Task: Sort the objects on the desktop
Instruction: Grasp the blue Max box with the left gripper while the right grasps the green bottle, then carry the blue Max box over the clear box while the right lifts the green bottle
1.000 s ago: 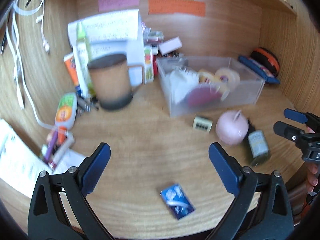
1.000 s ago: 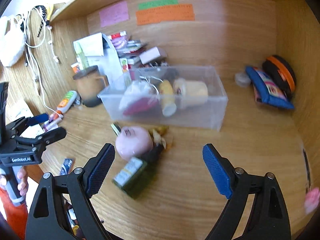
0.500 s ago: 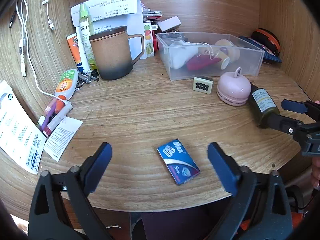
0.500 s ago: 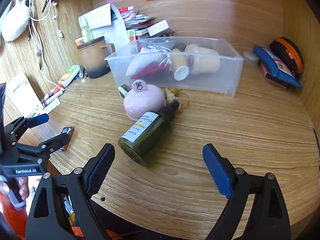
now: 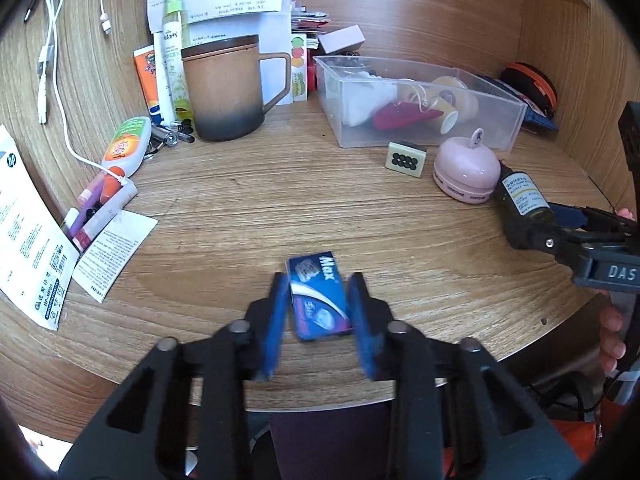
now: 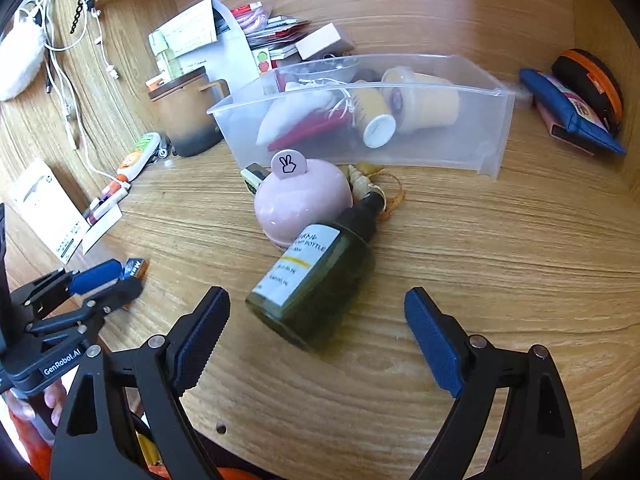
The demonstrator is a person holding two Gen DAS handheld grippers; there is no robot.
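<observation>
on a cluttered wood-grain desk point(image 5: 420, 240) in a wooden alcove, the left gripper point(image 5: 318, 314) clamps a flat blue max packet point(image 5: 318, 296) near the front edge — long axis pointing away toward the back wall — the right gripper point(image 6: 316, 340) gaping.

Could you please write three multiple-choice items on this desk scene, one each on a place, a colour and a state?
1. Where does the blue packet lie?
A. in the clear bin
B. on the desk near its front edge, between the left gripper's fingers
C. on top of the mug

2. What colour is the round domed gadget beside the green bottle?
A. pink
B. yellow
C. black

3. How does the right gripper stand?
A. shut on the bottle
B. shut on nothing
C. open, with the lying bottle's base between its fingers

Answers: 1 B, the left gripper brackets the packet on the desk. 2 A, its dome is pale pink. 3 C, wide gaps show on both sides of the bottle.
</observation>
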